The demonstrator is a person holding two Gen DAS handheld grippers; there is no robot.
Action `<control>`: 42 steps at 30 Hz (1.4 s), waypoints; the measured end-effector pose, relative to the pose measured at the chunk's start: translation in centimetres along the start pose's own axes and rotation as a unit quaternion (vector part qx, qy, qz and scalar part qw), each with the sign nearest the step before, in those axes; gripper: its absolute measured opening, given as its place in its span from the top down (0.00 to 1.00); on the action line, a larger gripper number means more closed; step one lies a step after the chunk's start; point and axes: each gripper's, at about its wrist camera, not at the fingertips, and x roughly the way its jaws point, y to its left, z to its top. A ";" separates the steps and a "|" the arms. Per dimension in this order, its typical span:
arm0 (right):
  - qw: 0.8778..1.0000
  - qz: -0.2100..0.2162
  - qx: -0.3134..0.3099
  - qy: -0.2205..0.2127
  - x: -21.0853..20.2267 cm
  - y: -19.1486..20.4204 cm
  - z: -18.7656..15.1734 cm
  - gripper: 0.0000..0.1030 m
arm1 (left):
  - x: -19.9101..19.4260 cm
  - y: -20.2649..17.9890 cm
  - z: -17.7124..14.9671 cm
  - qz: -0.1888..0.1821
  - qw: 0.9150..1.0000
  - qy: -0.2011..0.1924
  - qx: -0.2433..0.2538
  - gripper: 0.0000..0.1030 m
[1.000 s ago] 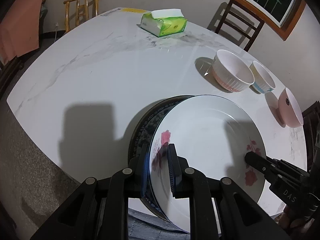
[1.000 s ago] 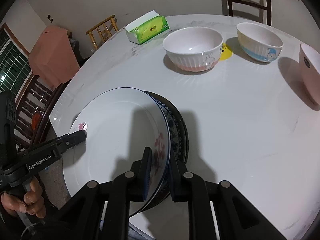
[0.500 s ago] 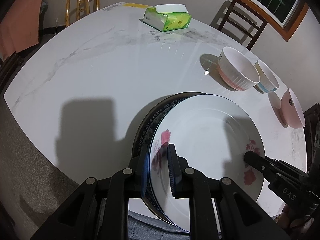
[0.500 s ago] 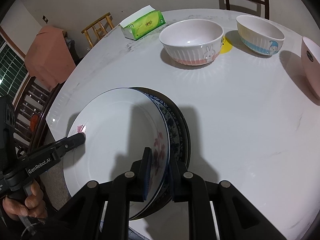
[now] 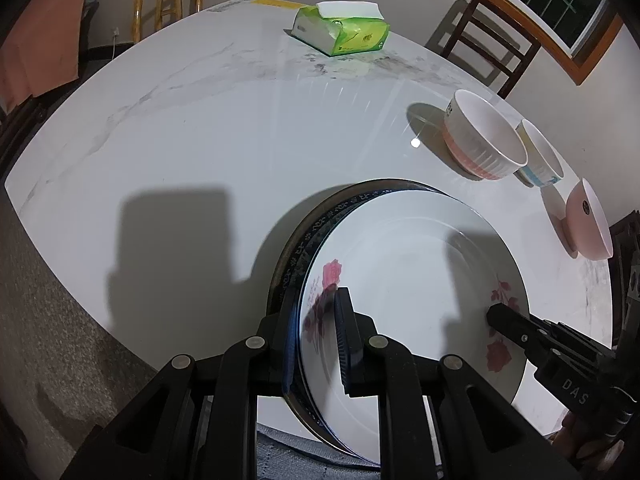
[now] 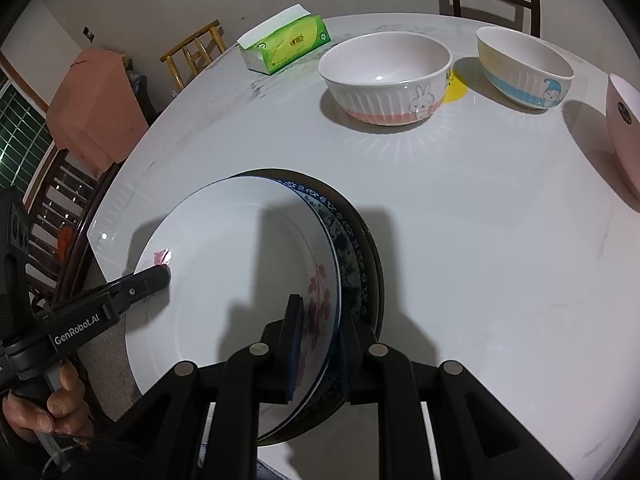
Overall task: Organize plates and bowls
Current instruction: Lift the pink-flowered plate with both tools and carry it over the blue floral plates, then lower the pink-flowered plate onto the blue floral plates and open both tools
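A stack of plates is held over the near edge of the white marble table (image 5: 200, 140): a white rose-patterned plate (image 5: 408, 280) on top, a blue-patterned plate (image 5: 316, 236) and a dark plate beneath. My left gripper (image 5: 316, 340) is shut on the stack's left rim. My right gripper (image 6: 320, 344) is shut on the right rim; it also shows in the left wrist view (image 5: 520, 332). Three bowls stand beyond: a white-and-pink rabbit bowl (image 6: 386, 78), a yellow-and-blue bowl (image 6: 524, 66) and a pink bowl (image 6: 624, 128).
A green tissue box (image 5: 340, 32) sits at the far side of the table. Wooden chairs (image 5: 484, 36) stand around the table, one draped with pink cloth (image 6: 96, 108). A yellow sticker (image 6: 456, 86) lies between two bowls.
Both grippers have carried the plate stack a little forward over the table; the bowls and tissue box appear closer. The grip on the stack is unchanged.
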 end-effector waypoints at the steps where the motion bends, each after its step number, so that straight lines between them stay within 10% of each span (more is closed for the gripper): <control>1: 1.000 -0.002 -0.002 -0.001 0.0 0.1 0.0 0.83 | 0.0 0.0 0.0 0.000 1.000 0.000 0.000 0.86; 42: 0.999 -0.031 -0.029 0.001 -0.1 1.3 -0.1 0.72 | -1.6 -1.0 0.5 -0.001 1.000 -0.027 0.007 0.72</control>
